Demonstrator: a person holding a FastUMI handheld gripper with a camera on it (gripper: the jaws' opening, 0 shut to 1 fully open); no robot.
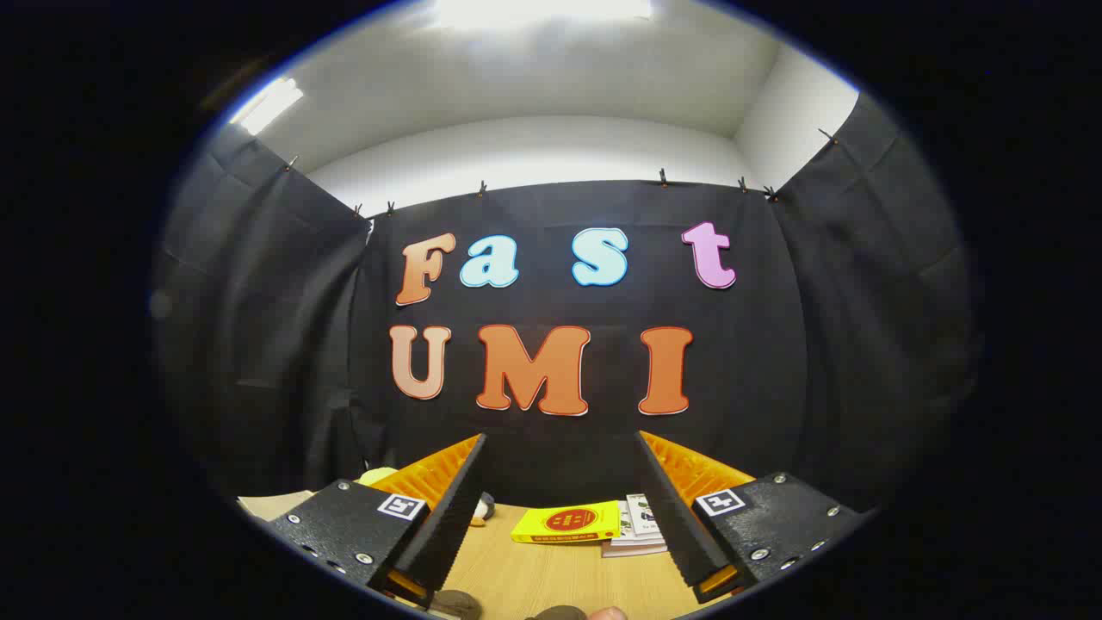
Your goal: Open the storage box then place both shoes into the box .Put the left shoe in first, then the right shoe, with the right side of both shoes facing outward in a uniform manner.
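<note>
Basically gripper view: gripper (564,517) fingers spread wide, empty, held level over the counter (551,577); yellow book (568,522) lies between them at lower centre. Storage box and shoes unseen; judgement: tilt down, find the box lid first

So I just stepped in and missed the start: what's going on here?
A person's hand-held gripper is raised and level, fingers spread wide with nothing between them. Beyond the fingers, on the wooden table, lie a yellow book and some booklets beside it. Nothing is being handled at this moment.
</note>
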